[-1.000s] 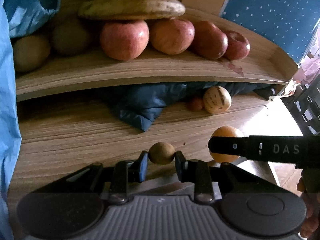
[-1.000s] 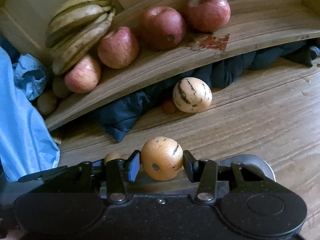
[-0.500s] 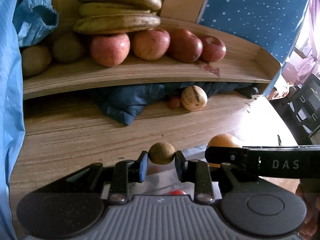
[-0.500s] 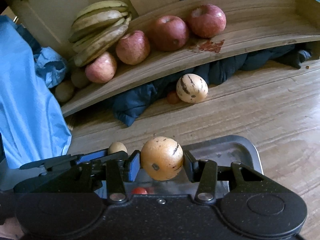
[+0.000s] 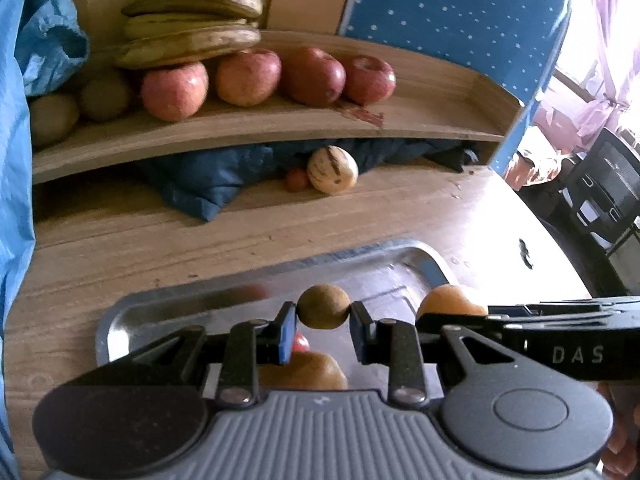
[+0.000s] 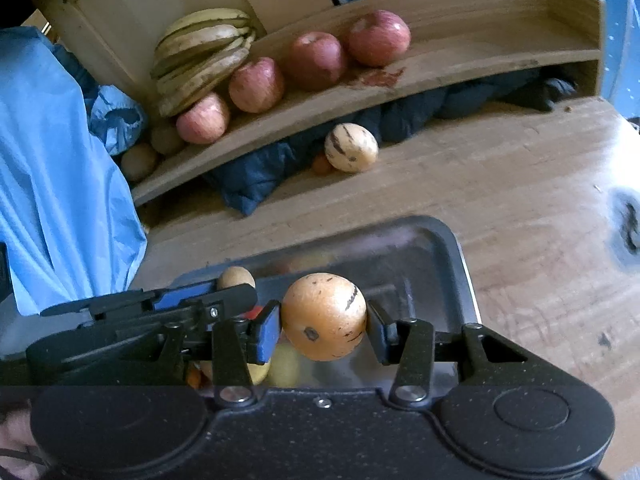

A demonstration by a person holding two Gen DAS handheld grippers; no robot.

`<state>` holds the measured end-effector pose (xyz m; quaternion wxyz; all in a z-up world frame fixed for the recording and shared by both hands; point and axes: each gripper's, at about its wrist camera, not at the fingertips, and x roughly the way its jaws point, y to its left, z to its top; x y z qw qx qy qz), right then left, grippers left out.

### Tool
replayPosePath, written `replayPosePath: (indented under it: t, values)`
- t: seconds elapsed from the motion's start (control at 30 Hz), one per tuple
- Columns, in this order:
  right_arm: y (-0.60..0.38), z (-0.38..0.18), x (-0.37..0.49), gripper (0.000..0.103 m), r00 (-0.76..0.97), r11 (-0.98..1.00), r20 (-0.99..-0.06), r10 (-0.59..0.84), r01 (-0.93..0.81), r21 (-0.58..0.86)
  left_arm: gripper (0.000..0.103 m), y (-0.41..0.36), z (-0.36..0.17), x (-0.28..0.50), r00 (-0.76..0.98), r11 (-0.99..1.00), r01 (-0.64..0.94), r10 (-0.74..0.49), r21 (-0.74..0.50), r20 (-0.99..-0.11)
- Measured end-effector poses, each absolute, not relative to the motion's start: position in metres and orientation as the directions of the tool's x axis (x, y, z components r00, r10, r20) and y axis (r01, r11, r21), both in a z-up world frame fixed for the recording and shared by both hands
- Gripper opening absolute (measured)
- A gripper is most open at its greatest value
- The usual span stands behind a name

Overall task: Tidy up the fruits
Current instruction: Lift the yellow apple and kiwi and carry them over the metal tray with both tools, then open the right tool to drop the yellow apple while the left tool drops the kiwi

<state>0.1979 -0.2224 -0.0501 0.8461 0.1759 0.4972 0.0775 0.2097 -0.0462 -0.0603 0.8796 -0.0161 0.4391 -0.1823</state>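
My left gripper [image 5: 323, 314] is shut on a small brown round fruit [image 5: 324, 306], held above a metal tray [image 5: 168, 304]. My right gripper [image 6: 323, 322] is shut on a larger orange fruit with dark streaks [image 6: 324, 316], also above the metal tray [image 6: 460, 264]. Each gripper shows in the other's view: the right gripper [image 5: 520, 320] at the right of the left wrist view, the left gripper [image 6: 160, 304] at the left of the right wrist view. Other fruits lie in the tray, mostly hidden under the grippers.
A wooden shelf [image 5: 280, 132] at the back carries bananas [image 5: 192, 32], several red apples [image 5: 244, 76] and brown fruits [image 5: 52, 116]. Under it lie dark blue cloth [image 5: 208, 172], a striped pale melon [image 5: 332, 168] and a small red fruit [image 5: 297, 179]. Blue plastic [image 6: 52, 152] hangs at left.
Both grippers have drawn back from the shelf with their fruits and risen a little. The metal tray has come into view beneath them.
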Motion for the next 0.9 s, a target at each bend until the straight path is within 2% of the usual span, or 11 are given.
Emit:
replayPosePath:
  t: [0.47,0.9]
  values:
    - [-0.239,-0.058,0.156,0.047,0.446,0.943,-0.845,0.294,0.010,0.333,0.032,-0.073,-0.066,0.183,0.484,0.907,0.375,-0.370,-0.194,-0.793]
    - [-0.228,-0.068,0.141,0.047,0.417,0.965,-0.870,0.263,-0.095,0.246,0.032,-0.083,-0.077,0.177,0.423,0.897,0.412,-0.342,-0.158,-0.839]
